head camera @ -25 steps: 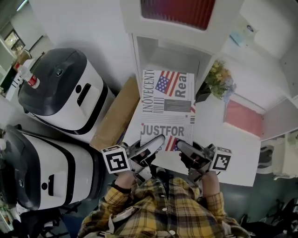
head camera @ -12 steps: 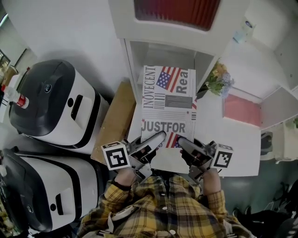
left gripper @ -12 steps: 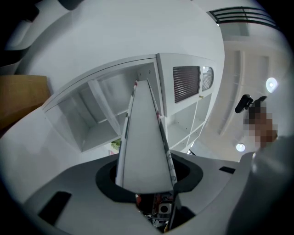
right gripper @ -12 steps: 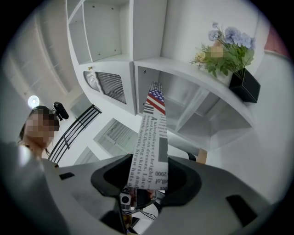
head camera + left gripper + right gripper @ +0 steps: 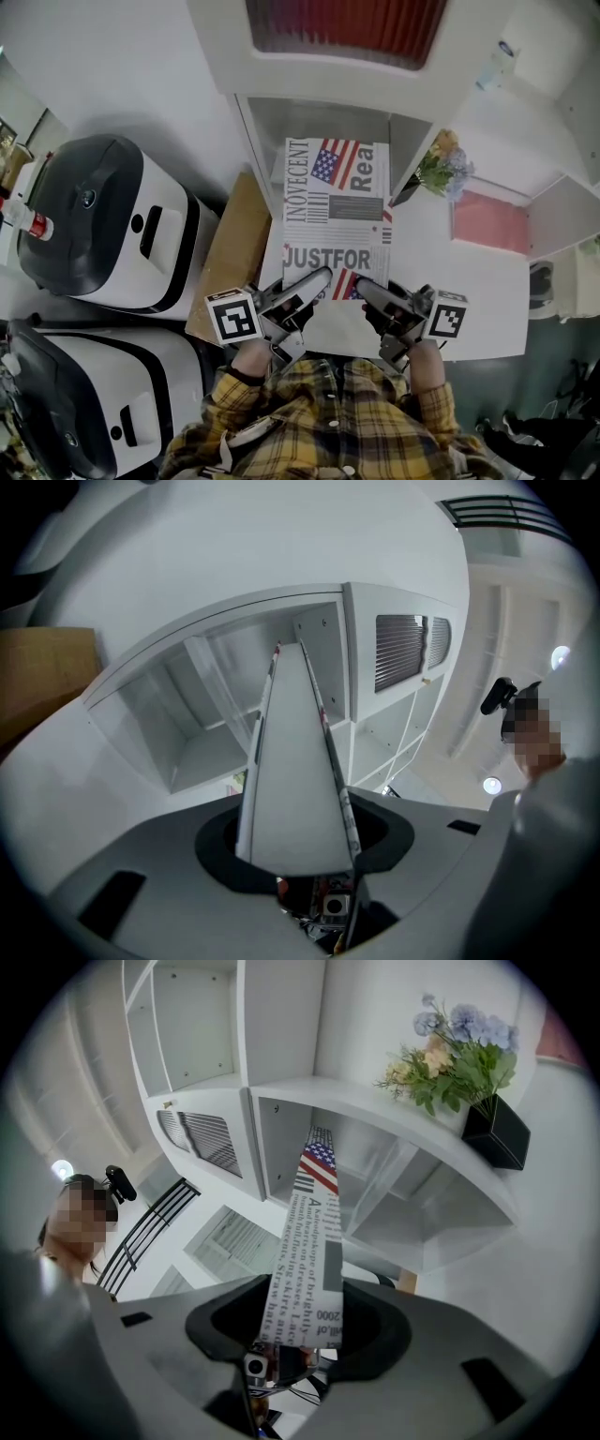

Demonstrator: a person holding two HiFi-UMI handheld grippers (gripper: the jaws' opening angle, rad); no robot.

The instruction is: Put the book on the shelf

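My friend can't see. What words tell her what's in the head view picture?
Seen from above, a person in a yellow plaid shirt holds a book printed like a newspaper, the left gripper and the right gripper each clamped on its near edge, its far end at the opening of a white shelf. Flowers stand to the right.

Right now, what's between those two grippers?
The book: in the head view its near edge spans from the left gripper to the right gripper, both shut on it.
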